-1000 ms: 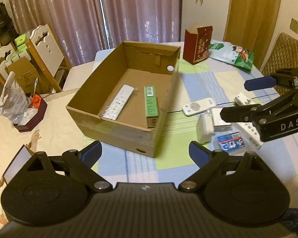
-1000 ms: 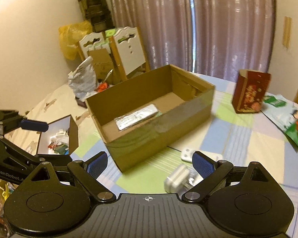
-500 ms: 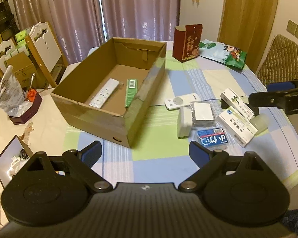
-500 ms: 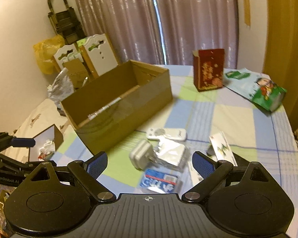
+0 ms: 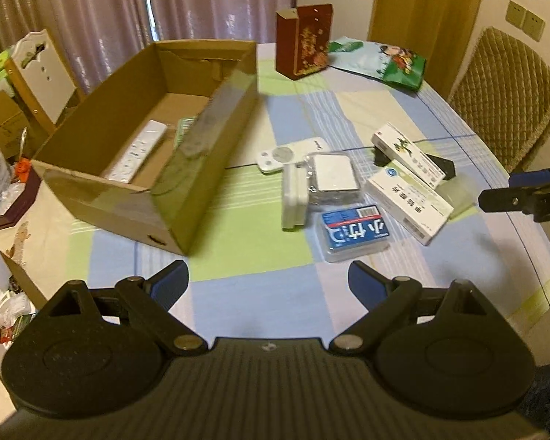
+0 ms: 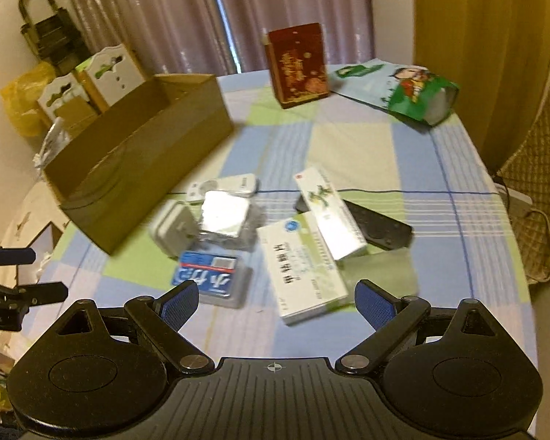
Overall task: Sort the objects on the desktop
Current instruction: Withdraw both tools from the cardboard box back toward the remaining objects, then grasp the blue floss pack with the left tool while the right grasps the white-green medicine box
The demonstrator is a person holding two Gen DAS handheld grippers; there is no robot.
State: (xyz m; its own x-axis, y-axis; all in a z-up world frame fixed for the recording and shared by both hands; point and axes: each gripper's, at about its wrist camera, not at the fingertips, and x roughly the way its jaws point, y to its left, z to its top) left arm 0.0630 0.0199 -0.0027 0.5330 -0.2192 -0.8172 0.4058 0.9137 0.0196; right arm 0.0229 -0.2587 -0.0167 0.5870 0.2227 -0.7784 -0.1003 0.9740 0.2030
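An open cardboard box point(image 5: 205, 135) point(image 6: 146, 161) stands on the left of the checked tablecloth, with a white remote point(image 5: 137, 150) and a green packet inside. To its right lies a cluster: a small white remote point(image 5: 291, 150) point(image 6: 222, 185), a white adapter point(image 5: 293, 196) point(image 6: 172, 233), a foil-wrapped block point(image 5: 333, 176) point(image 6: 223, 216), a blue pack point(image 5: 355, 231) point(image 6: 209, 275), two white medicine boxes point(image 5: 409, 198) point(image 6: 302, 267) and a black remote point(image 6: 381, 225). My left gripper point(image 5: 269, 282) is open and empty above the near cloth. My right gripper point(image 6: 277, 302) hangs open, empty, over the nearer medicine box.
A red carton point(image 5: 304, 40) point(image 6: 299, 64) and a green-and-white snack bag point(image 5: 381, 60) point(image 6: 396, 90) sit at the table's far side. A quilted chair point(image 5: 506, 99) stands at the right, white chairs point(image 5: 42, 77) at the left.
Both grippers have swung right, away from the cardboard box and toward the cluster of items. The right gripper now looks down over the medicine boxes. Both stayed open.
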